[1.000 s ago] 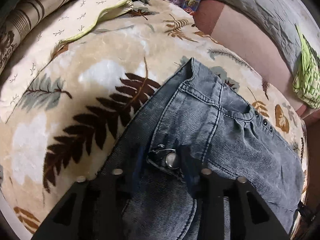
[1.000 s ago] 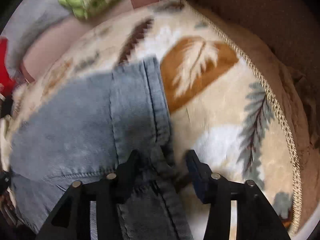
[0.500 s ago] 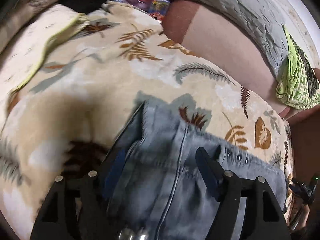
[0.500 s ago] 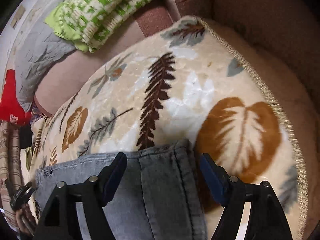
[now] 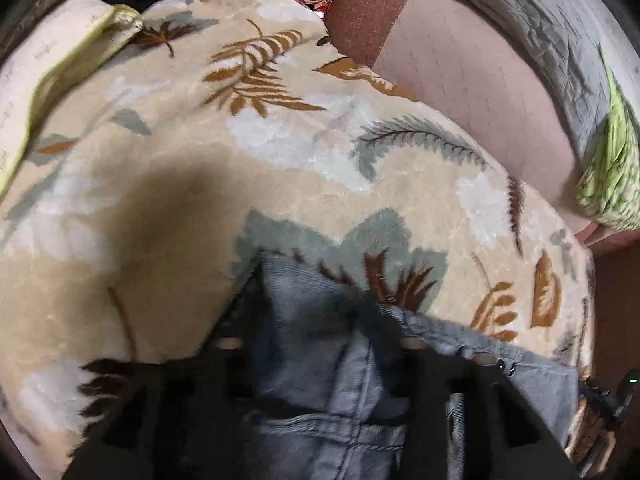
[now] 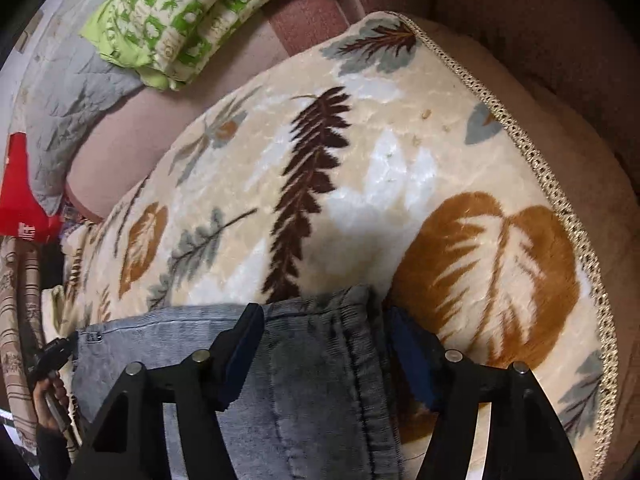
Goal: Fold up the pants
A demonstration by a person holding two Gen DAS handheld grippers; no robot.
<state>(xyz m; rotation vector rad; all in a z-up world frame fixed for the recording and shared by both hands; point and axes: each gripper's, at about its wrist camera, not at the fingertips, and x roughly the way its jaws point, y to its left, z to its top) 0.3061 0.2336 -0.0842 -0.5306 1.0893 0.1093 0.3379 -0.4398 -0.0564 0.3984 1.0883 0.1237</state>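
Grey-blue denim pants point(image 5: 320, 344) lie on a cream leaf-print blanket point(image 5: 280, 160). In the left wrist view my left gripper point(image 5: 316, 340) is open, its blurred black fingers standing either side of one end of the pants' edge. In the right wrist view the pants point(image 6: 312, 380) fill the lower middle. My right gripper point(image 6: 324, 340) is open, its fingers straddling the pants' other corner with the seam between them. Neither gripper pinches the cloth. My left gripper and hand point(image 6: 52, 364) show at the far left of the right wrist view.
The blanket point(image 6: 360, 180) covers a brown sofa point(image 6: 540, 40), its braided trim point(image 6: 560, 184) at the right. A green-and-white cloth point(image 6: 180, 12) and a grey quilt point(image 6: 72, 92) lie at the back. A red bag point(image 6: 20, 204) sits at the left. A cream cushion point(image 5: 48, 68) lies at the far left.
Both grippers have slid back toward the pants' edge, so more blanket shows ahead. The metal button has left the left view. Both stay open.
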